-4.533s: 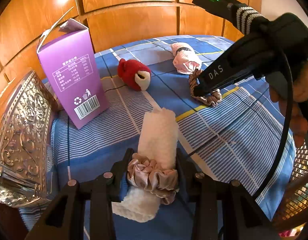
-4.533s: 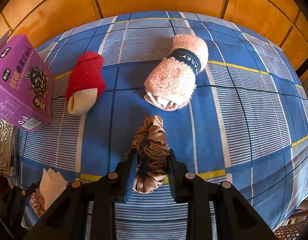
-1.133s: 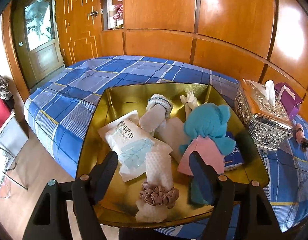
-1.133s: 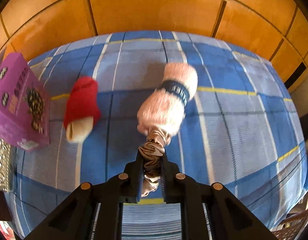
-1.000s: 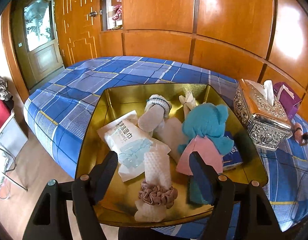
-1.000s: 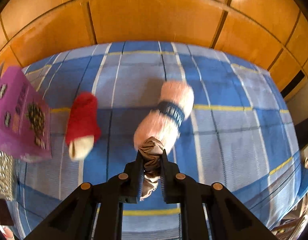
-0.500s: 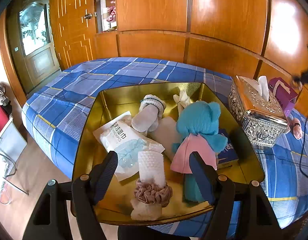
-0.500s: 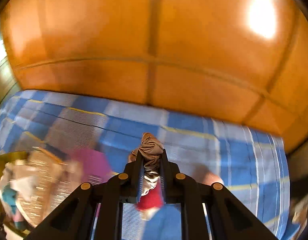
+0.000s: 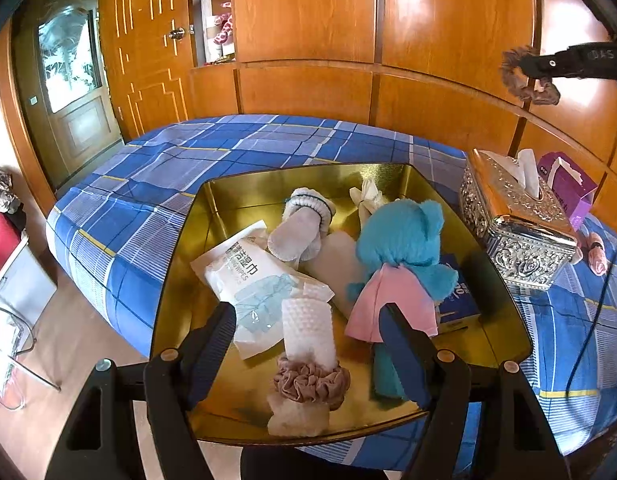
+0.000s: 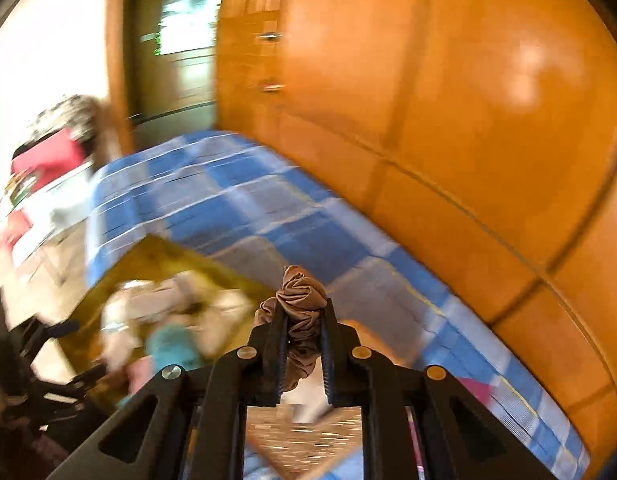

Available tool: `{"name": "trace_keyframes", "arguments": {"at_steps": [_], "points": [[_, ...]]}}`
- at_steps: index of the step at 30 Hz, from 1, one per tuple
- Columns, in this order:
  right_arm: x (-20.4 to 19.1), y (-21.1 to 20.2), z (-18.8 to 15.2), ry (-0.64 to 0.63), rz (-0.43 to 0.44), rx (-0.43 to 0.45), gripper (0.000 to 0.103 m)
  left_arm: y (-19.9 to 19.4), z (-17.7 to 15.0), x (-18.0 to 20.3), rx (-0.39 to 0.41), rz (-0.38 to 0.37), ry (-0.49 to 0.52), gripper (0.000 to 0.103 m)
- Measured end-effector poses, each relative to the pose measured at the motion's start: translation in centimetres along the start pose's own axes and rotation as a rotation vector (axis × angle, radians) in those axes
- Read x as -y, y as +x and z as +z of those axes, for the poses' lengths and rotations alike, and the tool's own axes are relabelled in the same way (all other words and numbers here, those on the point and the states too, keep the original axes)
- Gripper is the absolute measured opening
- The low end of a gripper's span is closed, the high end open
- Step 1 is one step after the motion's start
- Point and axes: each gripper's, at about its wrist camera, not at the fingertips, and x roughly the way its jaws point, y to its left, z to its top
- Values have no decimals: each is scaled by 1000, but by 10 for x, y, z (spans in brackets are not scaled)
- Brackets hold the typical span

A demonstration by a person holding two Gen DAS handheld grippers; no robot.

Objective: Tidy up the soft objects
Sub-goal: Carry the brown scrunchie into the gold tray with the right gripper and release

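A gold tray (image 9: 180, 280) lies on the blue plaid bed. In it are a white rolled towel (image 9: 308, 330) banded by a brown scrunchie (image 9: 310, 384), a teal plush bear (image 9: 400, 240), a wipes pack (image 9: 248, 280) and a grey rolled sock (image 9: 298, 232). My left gripper (image 9: 308, 332) is open, its fingers either side of the towel. My right gripper (image 10: 304, 320) is shut on a brown scrunchie (image 10: 298, 300) held high in the air; it also shows in the left wrist view (image 9: 526, 80). The tray appears blurred in the right wrist view (image 10: 148, 256).
A silver tissue box (image 9: 516, 220) stands right of the tray, with a purple carton (image 9: 568, 188) behind it and a pink rolled sock (image 9: 596, 256) beside it. Wooden wall panels run behind the bed. The floor drops off at the left edge of the bed.
My right gripper lifted the brown scrunchie off the bed and swung left towards the tray. My left gripper released the white towel in the tray and stays open.
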Motion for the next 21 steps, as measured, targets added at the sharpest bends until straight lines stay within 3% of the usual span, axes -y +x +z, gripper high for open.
{"name": "trace_keyframes", "arguments": {"at_steps": [4,9,15,18,21], "points": [[-49,10,-12,-91,101,-8,13,-2,1,-4,4,8,-7,74],[-88,31,-33,-102,234,-60,13,-6,3,-16,17,45,-27,74],[-123,78,-61,-48,381,-222,13,-9,6,-39,34,94,-79,74],[-139,100,-67,-31,393,-264,13,-8,7,-45,35,103,-98,74],[-150,121,-69,-23,340,-271,13,-8,6,-49,37,108,-102,74]]}}
